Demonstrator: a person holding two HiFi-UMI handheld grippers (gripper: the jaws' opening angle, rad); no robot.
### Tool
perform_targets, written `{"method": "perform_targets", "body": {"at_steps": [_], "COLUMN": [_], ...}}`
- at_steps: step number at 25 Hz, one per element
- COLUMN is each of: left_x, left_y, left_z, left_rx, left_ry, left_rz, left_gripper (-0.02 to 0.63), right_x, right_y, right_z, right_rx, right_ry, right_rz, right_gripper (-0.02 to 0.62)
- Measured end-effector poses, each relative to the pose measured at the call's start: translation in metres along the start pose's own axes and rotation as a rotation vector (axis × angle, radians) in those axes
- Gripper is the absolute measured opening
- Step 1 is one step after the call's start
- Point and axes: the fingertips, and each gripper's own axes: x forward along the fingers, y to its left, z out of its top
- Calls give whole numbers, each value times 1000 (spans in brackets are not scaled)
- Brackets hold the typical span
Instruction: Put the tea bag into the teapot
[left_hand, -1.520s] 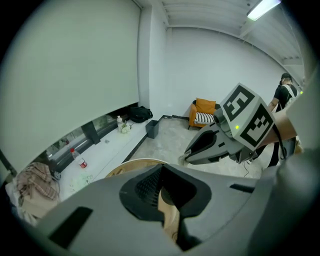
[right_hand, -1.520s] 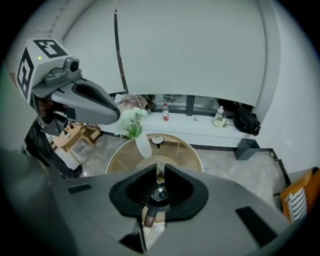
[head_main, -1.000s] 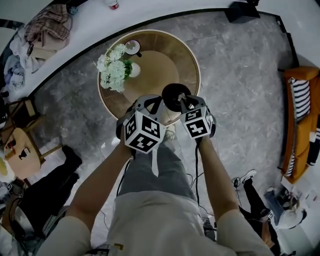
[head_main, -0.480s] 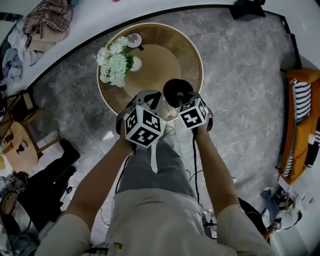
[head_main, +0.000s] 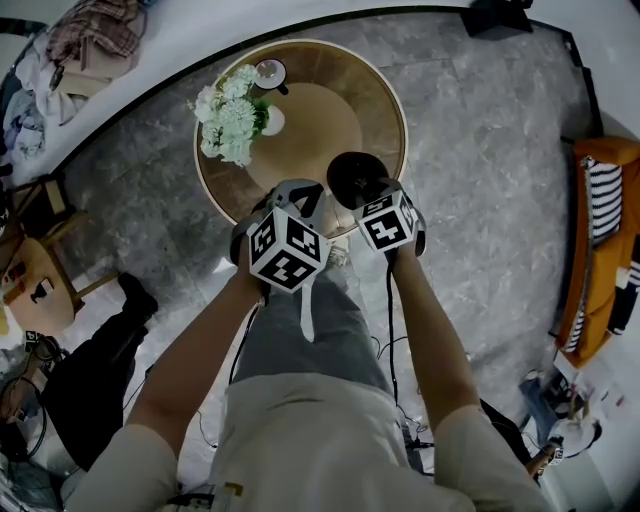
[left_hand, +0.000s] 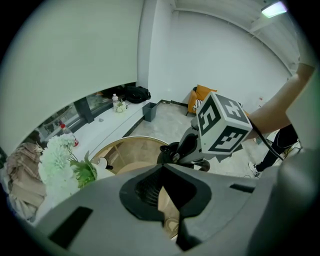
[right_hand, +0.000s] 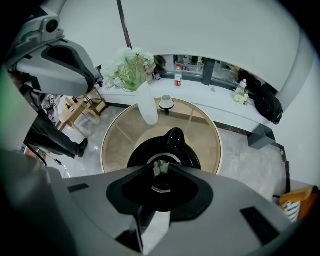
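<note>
Your right gripper (head_main: 368, 192) points steeply down over the teapot (right_hand: 176, 142). Its jaws have just been opening and now stand a narrow slit apart. The tea bag (right_hand: 161, 167) sits between their tips, a small, pale, crumpled scrap that fills the slit and touches both sides. It hangs right above the pot's round mouth, which is ringed by a thin, light rim. The teapot itself is squat, glossy and black, with a rounded lump rising at its far side.

Your left gripper (left_hand: 164, 167) hovers just beside the right one. Its matte grey jaws are closed tip to tip and hold nothing; only a wedge of tan surface shows through the hollow behind the tips.

The teapot stands near your edge of the round bench (head_main: 372, 100). The bench has a smooth, wood-toned top with a paler disc at the centre and a thin, light rim. Across the bench stands a slender white vase (right_hand: 146, 107) of fluffy white flowers (head_main: 230, 120). A small white cup (head_main: 268, 72) sits near it at the far rim. The floor (head_main: 480, 150) beneath is grey, veined stone.
</note>
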Motion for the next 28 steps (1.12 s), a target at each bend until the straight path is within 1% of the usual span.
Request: {"method": "perform_targets", "body": {"at_steps": [4,11,13,18,25,28], "left_x": [-2,-18,-25,-46,-77,-92], "left_y": [-3,-9,-10,-7,1,3], "left_z": [-3,-4,-3,8,31,42], "left_rx": [4,5,9,47,52,42], "left_ry": [8,-1,-2,-25,-78,-107], "left_rz": [-3,12,21,58,96,104], "left_gripper": [8,8,8,8,8,8], "right_x": [-4,-18,-27,-55,-101,-127], "right_y": [-2,4,5,5,4,3], "right_z": [2,6,9,25,45,57], "right_rx": [7,1,-5,-13,5,0], "right_ry": [5,-8,-14,-67,-146,-191], "right_rz": [-12,-36,-51,-94,-143,-171], "right_gripper": [127,126,98,61,25,21]}}
